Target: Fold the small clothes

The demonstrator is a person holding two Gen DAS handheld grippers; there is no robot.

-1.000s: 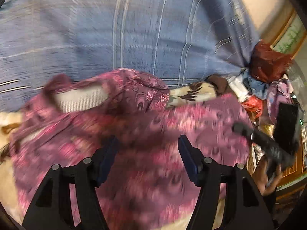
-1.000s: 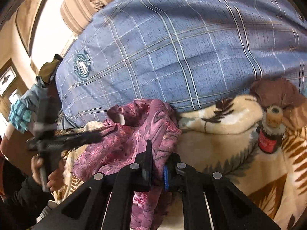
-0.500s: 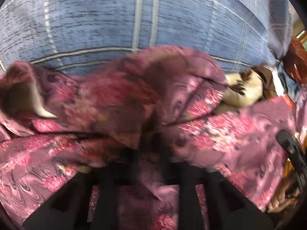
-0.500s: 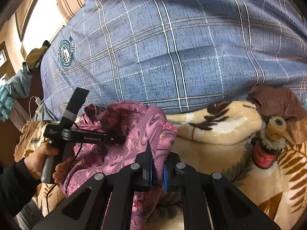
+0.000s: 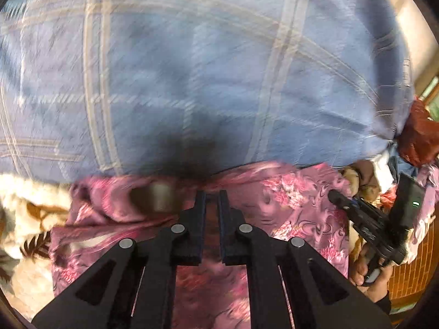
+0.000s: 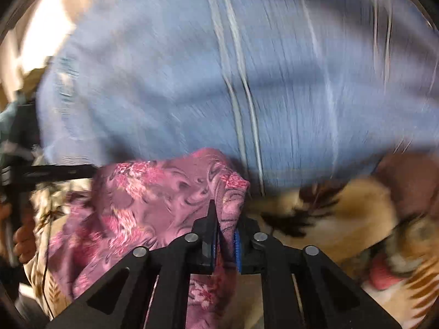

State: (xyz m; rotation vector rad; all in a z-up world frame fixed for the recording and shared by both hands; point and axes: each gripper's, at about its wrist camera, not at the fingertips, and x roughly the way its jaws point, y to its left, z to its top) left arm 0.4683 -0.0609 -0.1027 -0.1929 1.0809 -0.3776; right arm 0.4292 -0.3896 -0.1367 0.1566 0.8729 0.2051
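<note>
A small pink-purple floral garment [image 5: 296, 208] hangs stretched between both grippers over the bed. My left gripper [image 5: 211, 200] is shut on its upper edge, the cloth pinched between the pads. My right gripper [image 6: 225, 219] is shut on another edge of the same garment [image 6: 153, 205], which drapes down to its left. In the left wrist view the right gripper [image 5: 367, 227] and the hand holding it show at the right. In the right wrist view the left gripper [image 6: 55, 171] shows at the left. Both views are motion-blurred.
A blue plaid sheet [image 5: 192, 68] fills the background, also in the right wrist view [image 6: 247, 68]. A cream and brown leaf-print blanket [image 6: 343, 213] lies below it. A blurred red bottle [image 6: 384, 271] sits at the lower right. A pile of clothes [image 5: 417, 142] lies at the right.
My left gripper has closed on the garment's upper edge; it was open a second ago. Both grippers have lifted the garment and moved toward the blue sheet. The right gripper stays shut.
</note>
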